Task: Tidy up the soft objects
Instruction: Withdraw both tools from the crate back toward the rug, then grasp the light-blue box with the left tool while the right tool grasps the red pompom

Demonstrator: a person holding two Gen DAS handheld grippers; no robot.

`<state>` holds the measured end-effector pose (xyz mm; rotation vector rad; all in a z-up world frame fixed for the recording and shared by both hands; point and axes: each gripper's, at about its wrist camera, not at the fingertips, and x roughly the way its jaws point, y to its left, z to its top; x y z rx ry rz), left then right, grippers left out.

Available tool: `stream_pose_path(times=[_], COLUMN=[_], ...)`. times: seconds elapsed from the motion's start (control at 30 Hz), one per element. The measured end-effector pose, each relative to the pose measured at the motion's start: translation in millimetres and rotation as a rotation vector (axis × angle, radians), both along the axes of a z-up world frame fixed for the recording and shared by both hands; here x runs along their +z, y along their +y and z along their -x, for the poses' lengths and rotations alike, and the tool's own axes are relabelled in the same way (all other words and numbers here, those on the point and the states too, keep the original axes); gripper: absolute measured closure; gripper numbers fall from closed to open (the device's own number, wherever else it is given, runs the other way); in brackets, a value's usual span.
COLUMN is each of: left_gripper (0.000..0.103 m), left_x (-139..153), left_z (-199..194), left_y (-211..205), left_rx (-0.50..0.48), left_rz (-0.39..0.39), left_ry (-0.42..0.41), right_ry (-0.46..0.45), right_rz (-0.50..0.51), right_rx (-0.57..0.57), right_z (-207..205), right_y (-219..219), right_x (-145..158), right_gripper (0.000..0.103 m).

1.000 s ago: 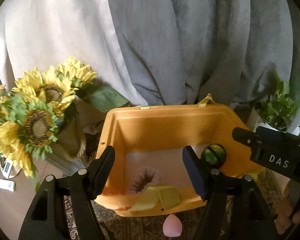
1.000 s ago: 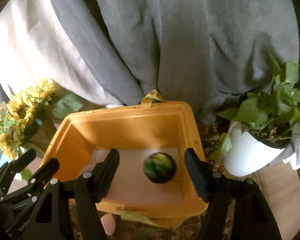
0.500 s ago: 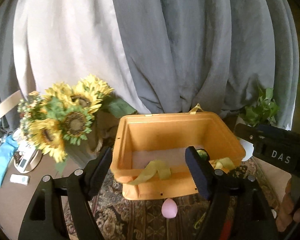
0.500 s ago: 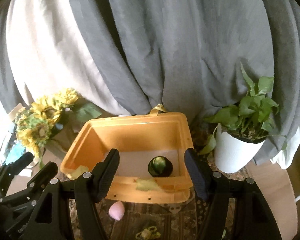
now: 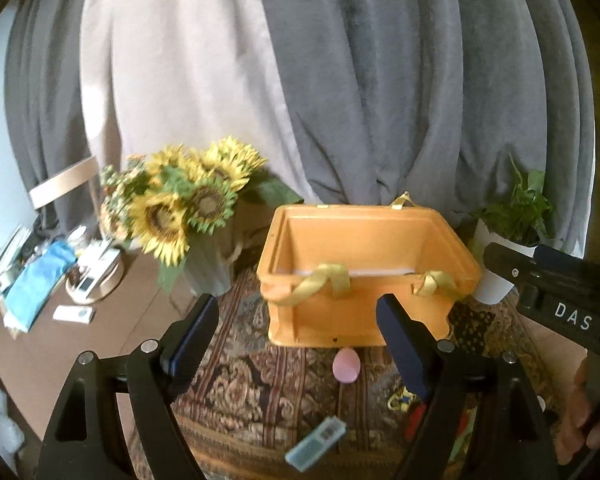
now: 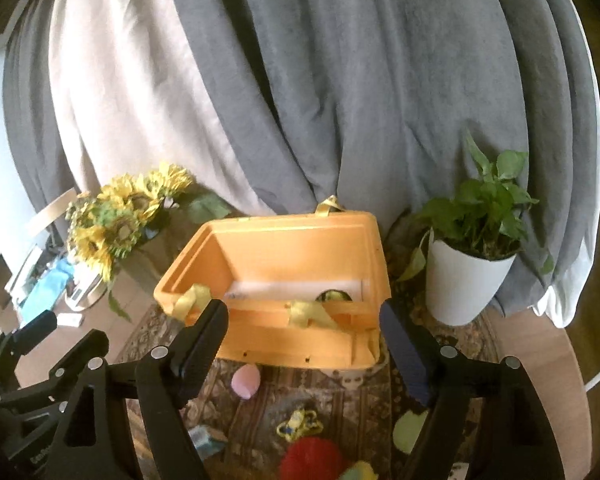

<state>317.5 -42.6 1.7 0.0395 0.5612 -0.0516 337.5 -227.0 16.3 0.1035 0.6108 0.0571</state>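
Note:
An orange bin [image 5: 364, 248] [image 6: 284, 248] with yellow ribbon handles stands on a patterned rug. A green ball [image 6: 334, 296] lies inside it at the right. A pink egg-shaped sponge [image 5: 345, 366] [image 6: 245, 381] lies on the rug in front of the bin. A red fuzzy ball [image 6: 312, 460], a yellow-blue toy [image 6: 300, 428] and a pale green piece [image 6: 406, 434] lie nearer. My left gripper [image 5: 300, 348] and right gripper [image 6: 306, 348] are both open and empty, held back from the bin.
A sunflower bouquet [image 5: 180, 208] stands left of the bin, a white potted plant [image 6: 468, 272] right of it. Grey and white curtains hang behind. A small blue case [image 5: 316, 442] lies on the rug. Clutter [image 5: 52, 272] sits on the brown table at left.
Both grippers have pulled back and up from over the bin. The bin now looks smaller and the rug with loose soft objects has come into view.

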Motion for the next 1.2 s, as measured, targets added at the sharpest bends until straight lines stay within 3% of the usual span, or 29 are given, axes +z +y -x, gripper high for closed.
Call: stream_pose_path(times=[0.2,0.4,0.6,0.83,1.2], left_gripper=[0.021,0.021,0.021,0.021,0.021], left_x=[-12,-18,-28,-56,-106], left_z=[30,45,59,63,50], left_y=[0,1,4,16,27], left_rx=[0.041,0.019,-0.051,-0.142,-0.278], left_rz=[-0.017,-0.040,-0.081,-0.026,-0.043], left_ry=[0.014,0.028,0.016,0.098,0.202], right_ry=[0.001,-0.013,0.013,0.084,0.170], right_rz=[0.024,0.048,0.041,0.012,0.095], right_rx=[0.023,0.007,-0.047,-0.145,-0.255], right_z=[24,49,73,90,101], right_y=[4,8,12,19,40], right_x=[-9,-14,-26,-57,-101], right_gripper=[0.024,0.024,0.024,0.024,0.024])
